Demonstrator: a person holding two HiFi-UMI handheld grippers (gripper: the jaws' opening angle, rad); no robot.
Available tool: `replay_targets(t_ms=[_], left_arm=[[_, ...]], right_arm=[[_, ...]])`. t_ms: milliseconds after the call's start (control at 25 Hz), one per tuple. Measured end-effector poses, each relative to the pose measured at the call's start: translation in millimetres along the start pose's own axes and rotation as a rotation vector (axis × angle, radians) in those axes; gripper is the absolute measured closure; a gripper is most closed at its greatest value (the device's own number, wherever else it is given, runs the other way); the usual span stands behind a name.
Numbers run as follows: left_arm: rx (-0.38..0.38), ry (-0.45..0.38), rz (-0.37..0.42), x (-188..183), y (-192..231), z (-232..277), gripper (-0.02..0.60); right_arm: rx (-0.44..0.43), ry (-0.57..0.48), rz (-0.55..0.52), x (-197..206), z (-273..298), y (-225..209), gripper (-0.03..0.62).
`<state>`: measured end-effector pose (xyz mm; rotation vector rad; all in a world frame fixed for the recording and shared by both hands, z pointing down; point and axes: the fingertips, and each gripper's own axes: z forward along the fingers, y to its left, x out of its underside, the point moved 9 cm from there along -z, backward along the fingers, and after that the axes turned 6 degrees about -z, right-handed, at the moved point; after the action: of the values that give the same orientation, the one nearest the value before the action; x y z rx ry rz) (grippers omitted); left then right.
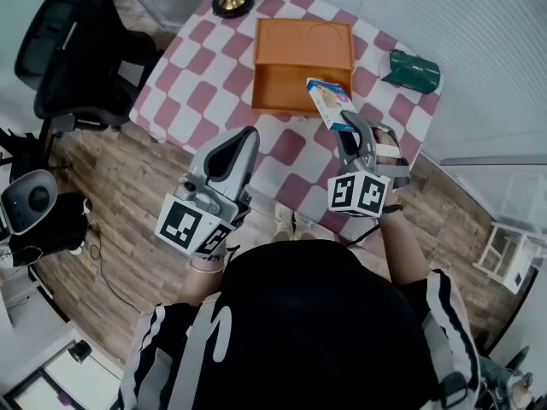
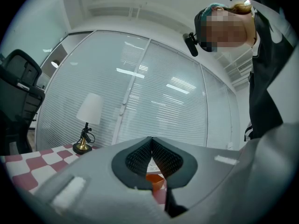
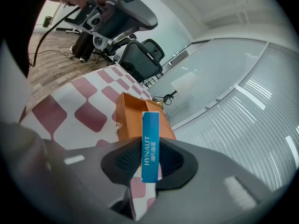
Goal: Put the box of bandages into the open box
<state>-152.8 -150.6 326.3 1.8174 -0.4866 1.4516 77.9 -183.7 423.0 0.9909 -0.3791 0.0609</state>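
1. As the head view looked down, the right gripper [image 1: 352,126] was clamped on the box of bandages [image 1: 327,101], which hung in the air over the front right corner of the orange open box [image 1: 301,39] and was not yet inside it. The open box sat on the red-and-white checked worktop [image 1: 205,92], with a lamp base [image 1: 232,2] at the far edge and a green object [image 1: 414,71] off to the right. The left gripper [image 1: 245,139] was held over the worktop's near edge, clear of both boxes.
2. Where the left gripper view looked along its own jaws, the left gripper [image 2: 152,146] had them drawn together at the tips with nothing between them. A sliver of the open box [image 2: 154,180] showed below, and the lamp [image 2: 88,120] stood to the left.
3. Along the right gripper view, the right gripper [image 3: 150,158] pressed its narrowly set pads on the box of bandages [image 3: 150,143], which stood edge-on and upright, with the open box [image 3: 133,118] behind it.
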Motion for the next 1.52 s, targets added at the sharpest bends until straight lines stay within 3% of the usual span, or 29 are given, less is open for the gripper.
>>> replay_targets(t_ms=[1520], left_arm=[[-0.032,0.022,-0.038,8.7,8.8,-8.8,0.583]], right_arm=[[-0.101,0.119,-0.088,13.0,40.6,21.6,0.520]])
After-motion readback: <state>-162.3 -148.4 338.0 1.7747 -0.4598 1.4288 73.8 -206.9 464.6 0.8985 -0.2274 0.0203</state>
